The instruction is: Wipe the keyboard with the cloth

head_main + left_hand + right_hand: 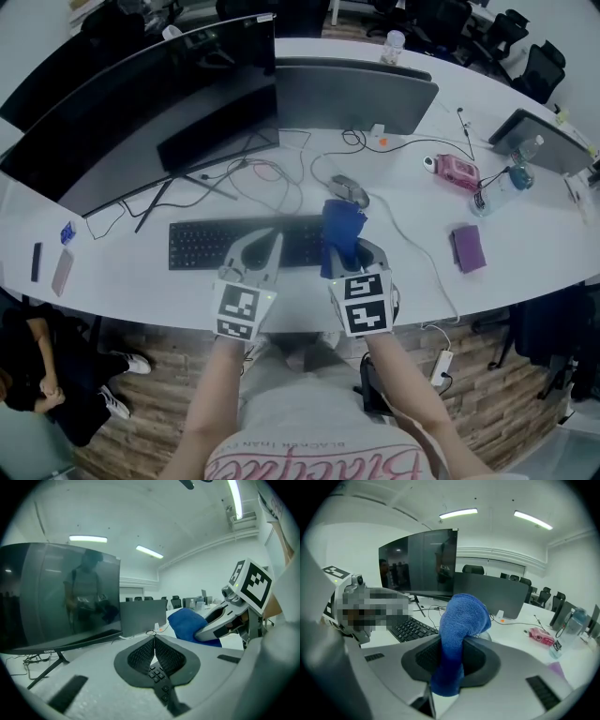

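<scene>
Right gripper view: right hand-held gripper [450, 656] pinching cloth [464, 616]; left hand-held gripper [154, 648] pressed together, seemingly over keyboard [202, 242].

Bright even light frm ceiling strips [458, 513]; fisheye warp, dark corners, soft shadows.

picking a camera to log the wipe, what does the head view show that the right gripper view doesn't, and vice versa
Only the head view: the keyboard at full length, a seated person by the desk's left end, and the wooden floor. Only the right gripper view: a close look at the right claw shut on the blue cloth, plus the ceiling lights. Both: cloth, keyboard, dark monitors, pink case.
</scene>
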The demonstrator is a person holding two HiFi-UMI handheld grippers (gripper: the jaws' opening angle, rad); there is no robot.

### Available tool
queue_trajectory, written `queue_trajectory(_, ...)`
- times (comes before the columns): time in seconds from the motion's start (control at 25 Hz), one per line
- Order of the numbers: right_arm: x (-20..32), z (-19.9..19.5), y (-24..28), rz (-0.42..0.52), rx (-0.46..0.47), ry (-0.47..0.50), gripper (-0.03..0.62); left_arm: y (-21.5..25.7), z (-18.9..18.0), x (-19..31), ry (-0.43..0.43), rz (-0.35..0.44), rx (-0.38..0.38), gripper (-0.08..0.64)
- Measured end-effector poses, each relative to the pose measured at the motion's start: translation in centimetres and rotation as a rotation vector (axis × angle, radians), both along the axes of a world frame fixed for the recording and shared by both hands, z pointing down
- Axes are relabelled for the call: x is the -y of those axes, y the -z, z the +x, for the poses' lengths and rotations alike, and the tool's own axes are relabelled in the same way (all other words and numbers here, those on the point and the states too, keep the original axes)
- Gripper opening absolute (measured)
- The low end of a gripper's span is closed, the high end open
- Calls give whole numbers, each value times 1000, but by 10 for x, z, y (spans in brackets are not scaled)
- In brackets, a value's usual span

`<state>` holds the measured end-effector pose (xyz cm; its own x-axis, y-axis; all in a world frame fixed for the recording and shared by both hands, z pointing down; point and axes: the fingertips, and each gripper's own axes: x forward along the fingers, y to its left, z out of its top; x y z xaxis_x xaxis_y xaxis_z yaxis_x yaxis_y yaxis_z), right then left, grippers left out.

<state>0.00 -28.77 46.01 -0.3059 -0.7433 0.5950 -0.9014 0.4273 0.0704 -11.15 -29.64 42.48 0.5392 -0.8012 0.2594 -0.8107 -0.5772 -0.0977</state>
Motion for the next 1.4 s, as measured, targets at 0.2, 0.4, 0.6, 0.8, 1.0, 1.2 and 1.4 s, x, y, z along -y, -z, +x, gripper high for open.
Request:
queue_trajectory(0.2, -10, -44, 35, 80, 35, 46, 87, 37, -22, -10, -9, 79, -26, 5)
queue_trajectory(0.4, -18, -95, 75, 206, 83, 115, 87, 75, -50, -18, 10, 185, -32, 5)
queue_trajectory(0.6, -24, -137, 103, 308, 130, 144, 87, 100, -82, -29, 31, 263, -50, 5)
queue_trajectory(0.8, -37, -174, 126, 408, 170, 183, 87, 117, -116, -43, 70, 280, -133, 5)
queue_trajectory(1.0, -49, -196, 146, 499, 213, 187, 87, 128, -141, -53, 80, 307, -144, 5)
queue_trajectory(1.2, -58, -207, 154, 551, 230, 168, 87, 132, -149, -63, 79, 328, -133, 5)
queue_trajectory(1.4, -63, -210, 158, 587, 212, 194, 87, 135, -147, -68, 104, 365, -134, 5)
